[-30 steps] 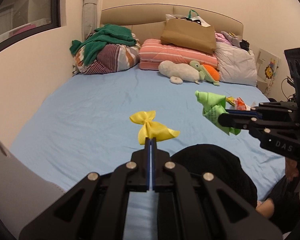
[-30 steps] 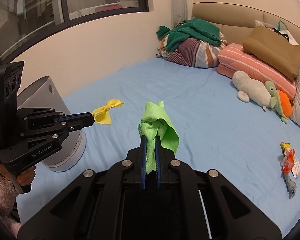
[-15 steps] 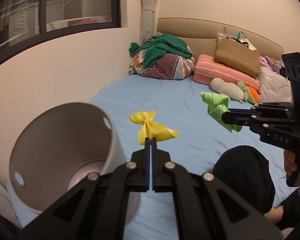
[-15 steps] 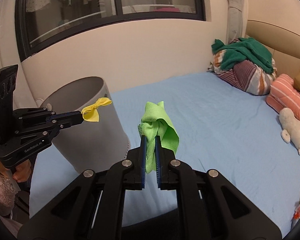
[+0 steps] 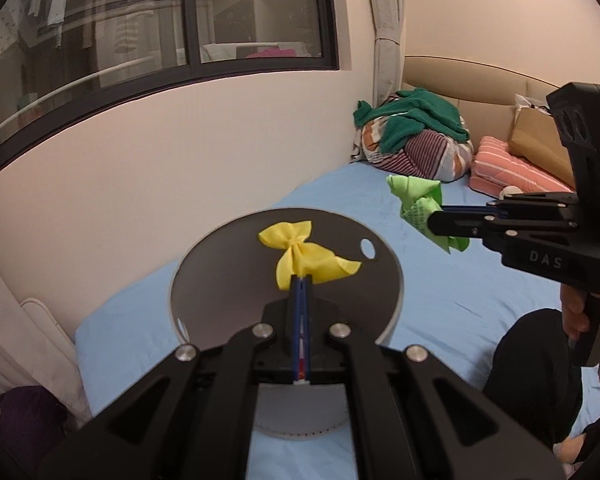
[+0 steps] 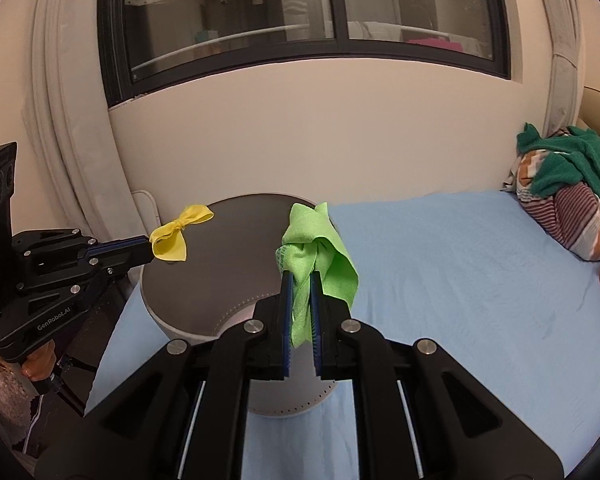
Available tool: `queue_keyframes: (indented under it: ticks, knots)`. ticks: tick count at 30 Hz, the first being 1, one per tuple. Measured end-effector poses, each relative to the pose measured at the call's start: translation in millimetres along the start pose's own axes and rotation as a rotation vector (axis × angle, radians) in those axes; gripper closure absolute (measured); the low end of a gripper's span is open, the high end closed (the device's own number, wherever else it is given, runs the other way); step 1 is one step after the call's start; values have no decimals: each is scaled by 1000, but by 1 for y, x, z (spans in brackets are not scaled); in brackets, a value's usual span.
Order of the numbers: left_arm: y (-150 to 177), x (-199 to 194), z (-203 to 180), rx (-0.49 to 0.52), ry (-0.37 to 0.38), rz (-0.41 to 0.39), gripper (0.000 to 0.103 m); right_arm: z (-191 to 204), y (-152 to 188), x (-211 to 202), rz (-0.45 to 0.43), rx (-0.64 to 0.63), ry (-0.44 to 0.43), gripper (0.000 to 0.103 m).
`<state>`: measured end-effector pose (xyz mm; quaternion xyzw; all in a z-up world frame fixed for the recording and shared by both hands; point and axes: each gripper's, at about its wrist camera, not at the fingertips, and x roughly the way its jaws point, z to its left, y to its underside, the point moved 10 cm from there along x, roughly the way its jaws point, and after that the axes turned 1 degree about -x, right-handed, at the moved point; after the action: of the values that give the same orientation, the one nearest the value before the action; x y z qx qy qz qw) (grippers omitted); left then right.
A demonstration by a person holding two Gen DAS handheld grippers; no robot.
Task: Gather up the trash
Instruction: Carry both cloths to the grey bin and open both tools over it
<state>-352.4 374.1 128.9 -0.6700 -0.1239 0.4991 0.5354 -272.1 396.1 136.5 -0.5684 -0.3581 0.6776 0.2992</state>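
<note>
Both claws swung over bin [image 5: 384,308], left claw [image 5: 300,280] pinching yellow bow [image 5: 304,258], right claw [image 6: 300,280] pinching green cloth [image 6: 316,248].

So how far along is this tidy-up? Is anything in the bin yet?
Pickup looks done: the left tongs pinch a yellow bow, the right tongs a green cloth. Both hang over the grey bin, unreleased. Dropping them remains; whether it holds anything already is unclear.

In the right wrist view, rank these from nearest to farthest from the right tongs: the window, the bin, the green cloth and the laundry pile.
1. Green cloth, clamped in the right tongs.
2. Bin, just beyond, left of centre.
3. Laundry pile, far right on the bed.
4. Window, high on the wall behind.
</note>
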Motion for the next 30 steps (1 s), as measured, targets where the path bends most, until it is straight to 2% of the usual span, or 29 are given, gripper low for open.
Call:
queue_keyframes:
  ticks: [7,9,13,15,20,23,24,26,27,28,29,30]
  knots:
    - [3,10,27,-52,-53,29,101,19,-16,29,43,-50,-77,96]
    - [7,11,34,-70,-64,44,98,24,-17,37,61,-65,-90,94]
    - [19,16,45,-90,-88,95,97,33,-15,53,102,-91,-112,77]
    - [24,18,50,-103,-99,112,96,34,-12,57,116,-95,-117,77]
    - [30,17,51,-117,-102,127,96,34,-4,54,131,-105,-98,76]
    - [30,14,41,-105,-83,127,96,22,-1,47,116,-95,-41,66]
    - [29,13,36,-99,-74,123,96,16,0,44,107,-84,-22,66]
    - [28,9,26,-85,-58,116,86,4,2,38,99,-46,-1,66]
    - [26,7,21,-78,-54,107,59,-2,4,34,96,-28,11,66]
    - [24,3,17,-75,-58,91,24,-7,5,32,93,-17,25,66]
    - [22,-1,13,-74,-65,70,18,-12,8,29,89,-5,39,66]
    - [19,-4,8,-66,-61,53,18,-16,9,27,88,4,45,66]
